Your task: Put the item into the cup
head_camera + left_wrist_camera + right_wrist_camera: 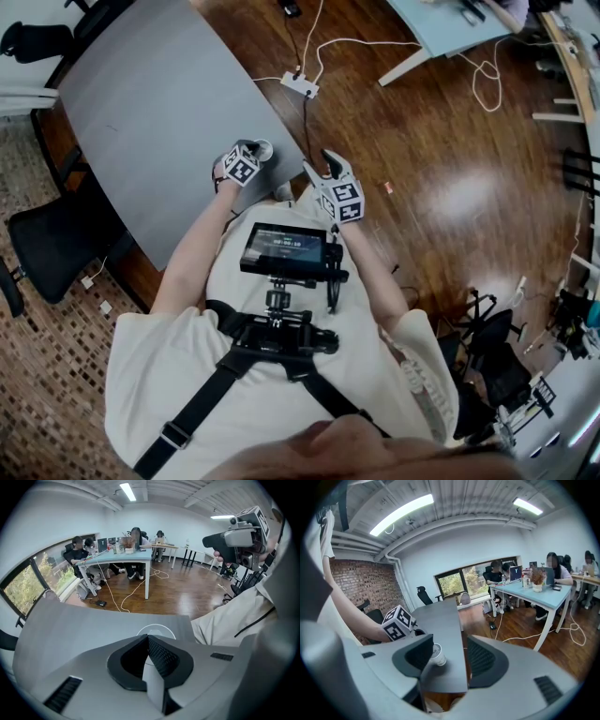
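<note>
A white paper cup [264, 148] stands near the corner of the grey table [150, 112]. My left gripper [251, 154] hangs just over it, pointing steeply down. In the left gripper view its jaws are shut [146, 641], nothing shows between them, and the cup's rim [156, 631] lies right beyond the tips. My right gripper [330, 167] is beside the table's corner, off to the right of the cup. It stands open [452, 658], and the cup [437, 654] shows between its jaws, further off. I cannot tell what is inside the cup.
Black office chairs [47, 239] stand left of the table. A power strip [300, 84] and white cables lie on the wooden floor beyond it. People sit at a light-blue table [539, 592] across the room. A monitor [284, 248] rides on the person's chest harness.
</note>
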A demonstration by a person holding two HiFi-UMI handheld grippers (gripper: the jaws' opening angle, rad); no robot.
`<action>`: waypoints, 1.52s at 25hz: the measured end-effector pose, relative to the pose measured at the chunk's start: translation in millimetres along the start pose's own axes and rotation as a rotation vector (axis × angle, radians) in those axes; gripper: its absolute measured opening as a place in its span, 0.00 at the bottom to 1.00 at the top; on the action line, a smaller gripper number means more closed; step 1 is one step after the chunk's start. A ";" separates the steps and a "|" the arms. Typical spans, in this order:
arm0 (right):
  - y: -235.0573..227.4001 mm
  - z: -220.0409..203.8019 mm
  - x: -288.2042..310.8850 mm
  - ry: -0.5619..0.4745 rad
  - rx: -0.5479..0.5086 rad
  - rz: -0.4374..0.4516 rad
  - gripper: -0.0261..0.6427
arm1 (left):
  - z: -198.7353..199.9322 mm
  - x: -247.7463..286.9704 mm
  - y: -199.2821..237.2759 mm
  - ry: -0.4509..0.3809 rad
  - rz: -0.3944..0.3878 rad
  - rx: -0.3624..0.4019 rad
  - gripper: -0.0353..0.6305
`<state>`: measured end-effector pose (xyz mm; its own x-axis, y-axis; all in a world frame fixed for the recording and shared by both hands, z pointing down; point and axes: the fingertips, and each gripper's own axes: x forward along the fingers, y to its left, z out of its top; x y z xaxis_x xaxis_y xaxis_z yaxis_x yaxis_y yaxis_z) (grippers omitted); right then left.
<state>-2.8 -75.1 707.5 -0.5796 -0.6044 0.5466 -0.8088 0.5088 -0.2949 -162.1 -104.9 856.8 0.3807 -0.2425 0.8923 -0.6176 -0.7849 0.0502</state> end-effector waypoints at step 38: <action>13.1 30.1 -2.4 -0.022 -0.180 0.151 0.40 | 24.4 -180.1 -0.3 -0.674 0.263 -0.546 0.22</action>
<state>-15.1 -85.4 678.8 -0.6960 -0.5259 0.4890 -0.6834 0.6940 -0.2265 -213.6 -74.9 685.2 0.3973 -0.7927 0.4624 -0.9166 -0.3188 0.2411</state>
